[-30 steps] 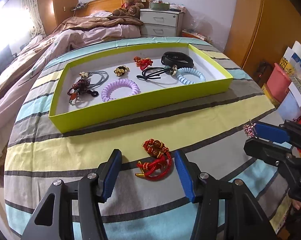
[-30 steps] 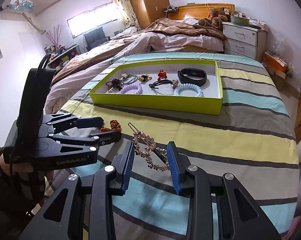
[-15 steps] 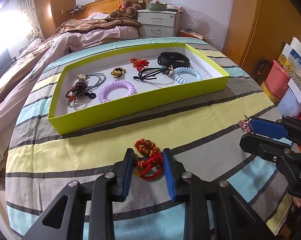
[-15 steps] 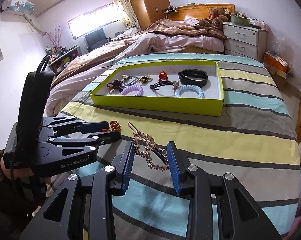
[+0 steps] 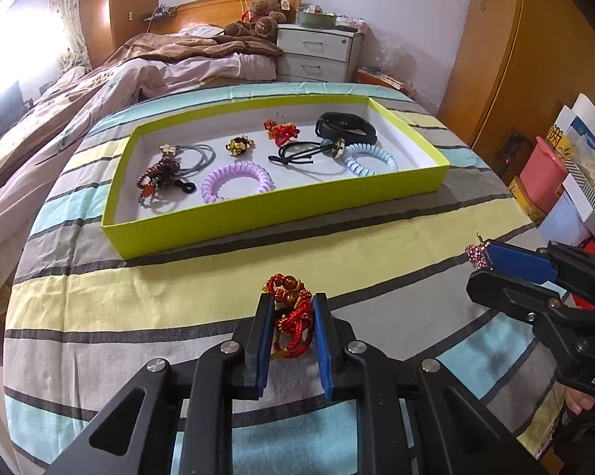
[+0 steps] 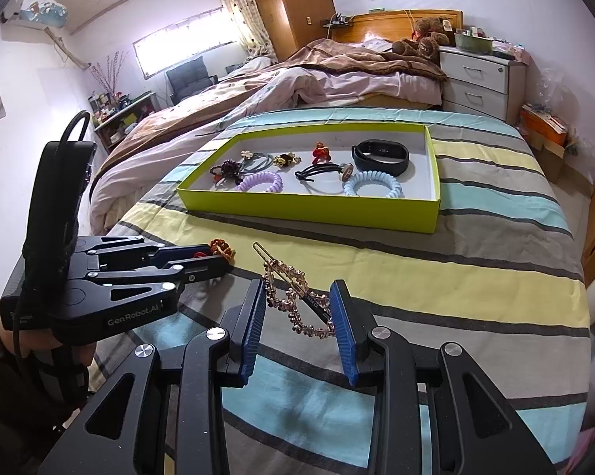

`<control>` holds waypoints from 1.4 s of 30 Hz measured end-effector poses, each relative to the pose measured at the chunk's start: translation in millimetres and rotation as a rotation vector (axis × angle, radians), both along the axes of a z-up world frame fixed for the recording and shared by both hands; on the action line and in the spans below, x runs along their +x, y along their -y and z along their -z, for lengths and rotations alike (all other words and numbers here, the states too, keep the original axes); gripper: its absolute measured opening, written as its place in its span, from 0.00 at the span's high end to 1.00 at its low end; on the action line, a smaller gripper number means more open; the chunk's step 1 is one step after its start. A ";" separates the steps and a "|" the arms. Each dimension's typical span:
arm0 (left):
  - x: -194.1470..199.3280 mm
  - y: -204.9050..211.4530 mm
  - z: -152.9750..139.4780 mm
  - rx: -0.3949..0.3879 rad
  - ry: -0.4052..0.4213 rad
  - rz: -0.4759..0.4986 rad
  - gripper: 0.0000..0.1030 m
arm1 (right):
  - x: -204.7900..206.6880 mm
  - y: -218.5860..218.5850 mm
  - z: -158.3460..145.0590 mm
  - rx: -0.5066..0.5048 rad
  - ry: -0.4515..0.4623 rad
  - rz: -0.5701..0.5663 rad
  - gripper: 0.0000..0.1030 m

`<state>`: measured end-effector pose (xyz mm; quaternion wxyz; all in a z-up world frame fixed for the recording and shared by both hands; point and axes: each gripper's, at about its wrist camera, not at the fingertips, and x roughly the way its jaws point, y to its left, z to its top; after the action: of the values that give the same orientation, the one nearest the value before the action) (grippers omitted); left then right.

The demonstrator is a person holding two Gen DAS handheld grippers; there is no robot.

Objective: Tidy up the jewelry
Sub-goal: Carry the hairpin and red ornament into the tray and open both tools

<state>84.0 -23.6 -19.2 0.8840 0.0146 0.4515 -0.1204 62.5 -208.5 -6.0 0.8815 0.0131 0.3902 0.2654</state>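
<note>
1. The left gripper (image 5: 291,326) is closing on the red knotted cord ornament (image 5: 291,316) lying on the striped bed (image 5: 179,289); its loose loops could slip free when lifted.
2. The right gripper (image 6: 299,316) grasps the rhinestone hair clip (image 6: 293,301), which could snag.
3. Only the right wrist view shows the whole clip; both show the green tray (image 5: 281,213).

Left gripper (image 5: 290,321) angled down, jaws closing, red knotted ornament (image 5: 289,308) between blue pads. Right gripper (image 6: 298,308) angled down, pads gripping gold hair clip (image 6: 293,301).
</note>
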 end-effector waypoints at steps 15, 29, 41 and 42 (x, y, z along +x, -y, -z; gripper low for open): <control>-4.2 -14.6 -22.1 -0.029 0.044 -0.026 0.81 | -1.0 -7.9 -13.0 -0.006 0.024 -0.008 0.66; 20.8 -30.6 -52.6 -0.048 0.100 -0.041 0.81 | 21.3 -17.0 -32.7 -0.003 0.060 -0.001 0.66; 91.6 -48.5 -51.5 -0.069 0.074 -0.054 0.81 | 82.6 -38.7 -29.9 -0.039 0.030 -0.001 0.66; 97.1 -49.8 -49.4 -0.075 0.067 -0.056 0.81 | 85.1 -39.4 -28.3 -0.040 0.021 -0.003 0.66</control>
<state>181.2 26.3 30.2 0.9015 -0.0271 0.4172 -0.1117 147.7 -169.1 22.3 0.8853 -0.0078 0.3860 0.2591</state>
